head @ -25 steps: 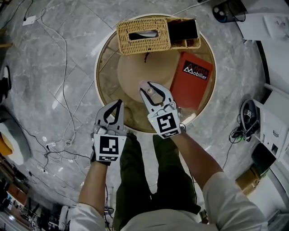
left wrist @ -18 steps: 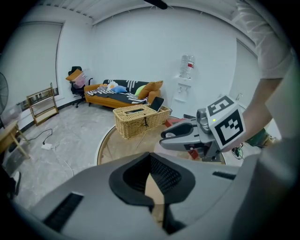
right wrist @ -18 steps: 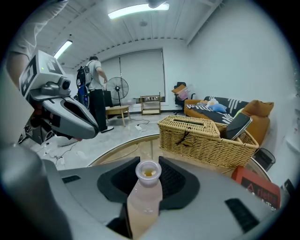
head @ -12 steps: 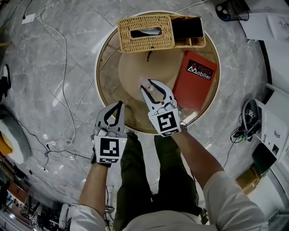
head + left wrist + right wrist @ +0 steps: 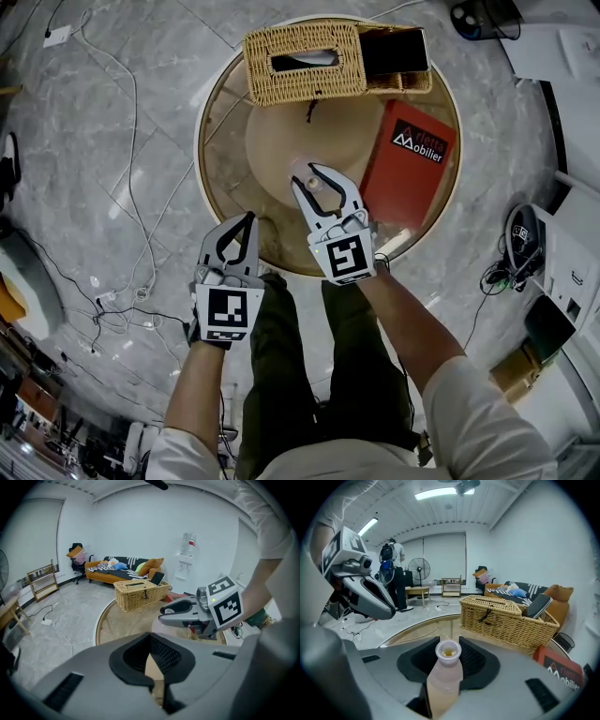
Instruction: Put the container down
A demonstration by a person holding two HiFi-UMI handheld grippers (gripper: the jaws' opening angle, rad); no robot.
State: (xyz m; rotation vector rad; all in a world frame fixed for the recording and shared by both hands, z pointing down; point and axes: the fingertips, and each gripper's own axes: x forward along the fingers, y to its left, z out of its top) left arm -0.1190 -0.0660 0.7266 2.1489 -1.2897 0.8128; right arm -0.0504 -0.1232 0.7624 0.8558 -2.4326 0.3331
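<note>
Placement is the step in hand.

Head view: the right gripper (image 5: 317, 187) reaches over the near middle of the round table (image 5: 214, 192), with the container (image 5: 307, 174), a pale small bottle, upright between its jaws. Whether the bottle's base touches the tabletop cannot be told from above. Far on the table sits a wicker basket (image 5: 302, 61), and to the right lies a red book (image 5: 405, 159), both apart from the bottle. The left gripper (image 5: 247, 221) hangs at the table's near left edge, jaws drawn together on nothing.

Left gripper view: its own jaws (image 5: 151, 644) meet at the tips with only the tabletop showing through the gap between the pads. The right gripper (image 5: 180, 611) is to the right and farther off, over the table, with the basket (image 5: 138, 595) beyond.

Right gripper view: the bottle (image 5: 446, 679) stands between the pads, which press its sides; its mouth is uncapped, with a little yellowish residue inside. Basket (image 5: 501, 616) and book (image 5: 560, 670) lie far and right.

The next move, as I judge it, calls for settling the base flat on bare table, then parting the jaws evenly and drawing back toward the near side without tipping the light, open bottle.
</note>
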